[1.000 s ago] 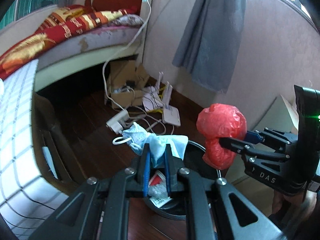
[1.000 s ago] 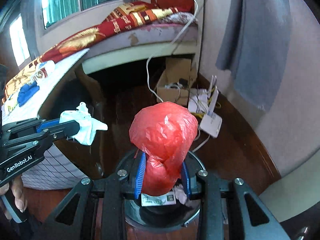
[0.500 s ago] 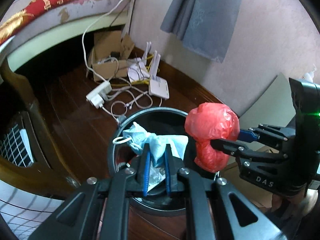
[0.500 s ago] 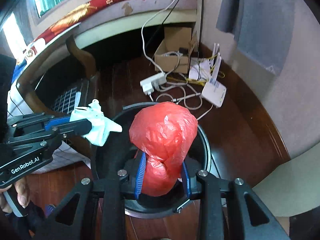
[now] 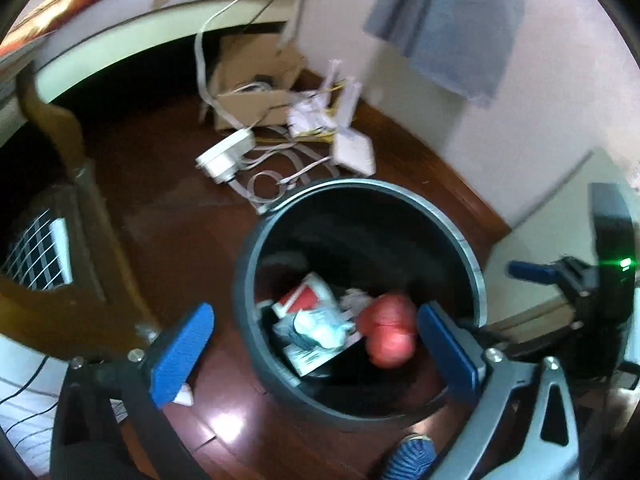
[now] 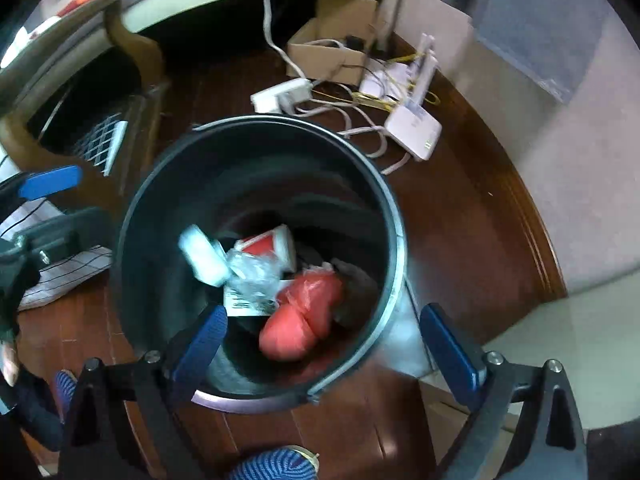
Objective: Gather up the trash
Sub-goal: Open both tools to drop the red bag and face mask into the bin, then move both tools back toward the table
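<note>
A: Status?
B: Left claw (image 5: 316, 344) and right claw (image 6: 324, 340) both spread wide, empty. Red bag (image 6: 302, 316) and mask (image 5: 320, 326) lie inside bin (image 6: 394, 216).
A: I'd lift straight up, clear of the rim.

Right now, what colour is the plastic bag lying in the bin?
Red. The plastic bag shows best in the right wrist view, inside the bin.

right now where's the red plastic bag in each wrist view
Left wrist view: the red plastic bag lies at the bottom of the black bin, lower right inside it, just left of the left claw's right finger.
Right wrist view: the bag lies in the bin, lower centre, right of the paper scraps.
Shared landmark: the white router on the floor beyond the bin.
</note>
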The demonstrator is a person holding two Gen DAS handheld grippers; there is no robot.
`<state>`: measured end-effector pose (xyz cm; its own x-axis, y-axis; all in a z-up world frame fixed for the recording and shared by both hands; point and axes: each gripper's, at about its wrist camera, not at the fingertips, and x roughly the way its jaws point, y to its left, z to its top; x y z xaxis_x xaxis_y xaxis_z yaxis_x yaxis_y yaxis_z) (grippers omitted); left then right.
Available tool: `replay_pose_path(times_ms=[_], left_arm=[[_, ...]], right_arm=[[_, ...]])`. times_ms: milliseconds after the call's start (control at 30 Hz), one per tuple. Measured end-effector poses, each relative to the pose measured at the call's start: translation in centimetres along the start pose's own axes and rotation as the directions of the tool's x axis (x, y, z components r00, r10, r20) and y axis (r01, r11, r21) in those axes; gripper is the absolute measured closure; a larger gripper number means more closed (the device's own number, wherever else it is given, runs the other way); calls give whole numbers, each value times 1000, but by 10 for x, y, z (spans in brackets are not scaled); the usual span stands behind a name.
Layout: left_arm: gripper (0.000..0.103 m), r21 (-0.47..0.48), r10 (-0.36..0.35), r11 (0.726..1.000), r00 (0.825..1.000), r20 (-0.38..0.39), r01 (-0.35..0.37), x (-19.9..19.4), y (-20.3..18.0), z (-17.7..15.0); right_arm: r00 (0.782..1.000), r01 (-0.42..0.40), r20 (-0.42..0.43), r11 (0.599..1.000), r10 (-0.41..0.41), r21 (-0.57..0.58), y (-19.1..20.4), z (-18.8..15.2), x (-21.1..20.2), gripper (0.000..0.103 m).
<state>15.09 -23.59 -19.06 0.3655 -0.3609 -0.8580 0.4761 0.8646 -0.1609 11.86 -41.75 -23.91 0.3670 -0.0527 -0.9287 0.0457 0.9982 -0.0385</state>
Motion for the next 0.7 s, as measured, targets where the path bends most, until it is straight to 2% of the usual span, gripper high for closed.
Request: replay_pose_path(times_ms=[67, 200, 700], left_arm=[[0, 2, 25, 1000, 1000, -3, -25, 2, 4, -2], [0, 23, 70, 997, 997, 25, -71, -5, 4, -4], [0, 20, 83, 996, 989, 120, -86, -45, 8, 5]], right_arm=[[1000, 27, 7, 1000, -27, 12, -2, 1, -1, 0], [998, 45, 32, 999, -45, 10, 1, 1, -6, 0], [993, 33, 116, 999, -35, 19, 9, 11, -45, 0]])
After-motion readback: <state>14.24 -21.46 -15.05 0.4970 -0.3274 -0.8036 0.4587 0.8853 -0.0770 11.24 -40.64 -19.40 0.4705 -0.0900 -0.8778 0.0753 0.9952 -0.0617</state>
